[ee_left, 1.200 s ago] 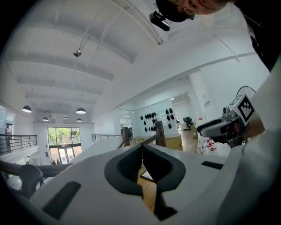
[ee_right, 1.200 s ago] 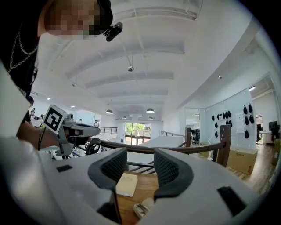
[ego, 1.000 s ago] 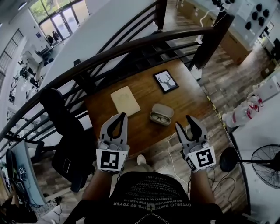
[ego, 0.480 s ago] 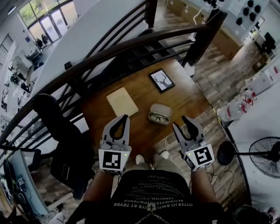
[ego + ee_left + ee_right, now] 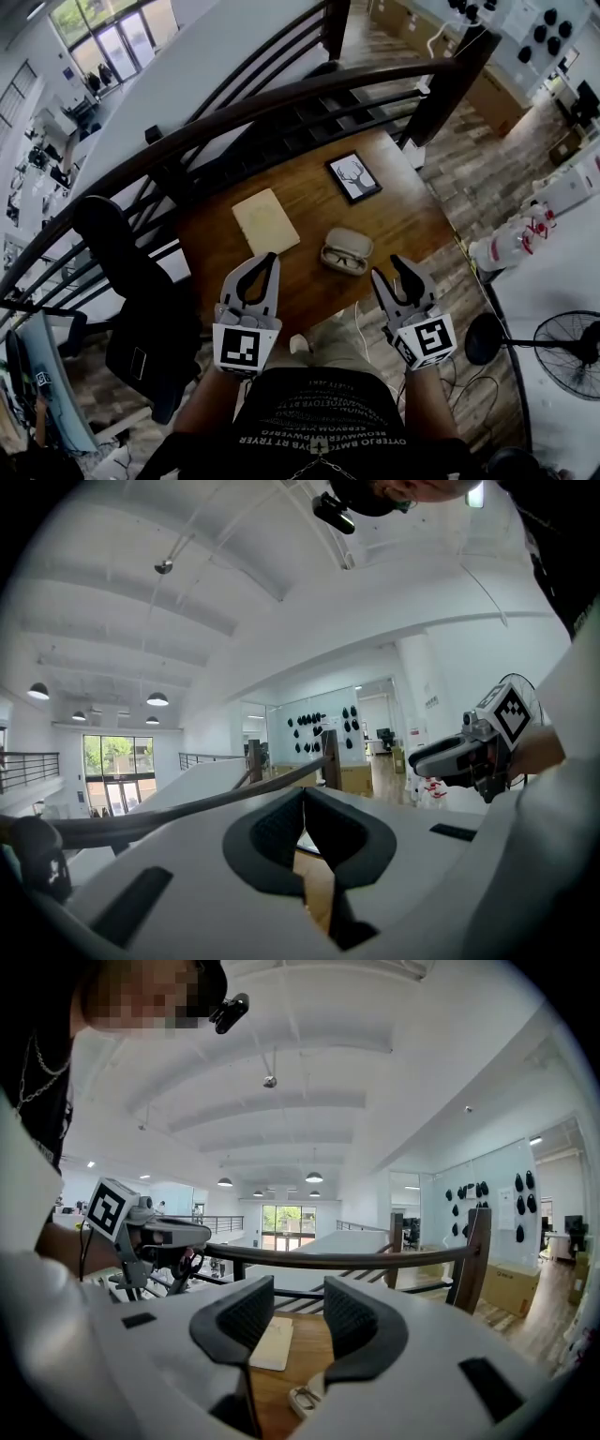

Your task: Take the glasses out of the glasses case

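Head view: wooden table (image 5: 398,217) by dark railing (image 5: 281,99), glasses case (image 5: 346,251) on it; left gripper (image 5: 266,257) jaws together, right gripper (image 5: 392,267) jaws wide.

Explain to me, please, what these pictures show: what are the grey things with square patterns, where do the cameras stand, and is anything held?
Those grey things are hand tools with tongs. A person holds one in each hand, so there is no machine here. The head view comes from a camera on the person's head, looking down. The other two views come from cameras riding on the tools. On the wooden table lie an open glasses case with the glasses inside, a beige pad and a framed deer picture. The left tongs are shut and empty. The right tongs are open and empty. Neither touches the case.
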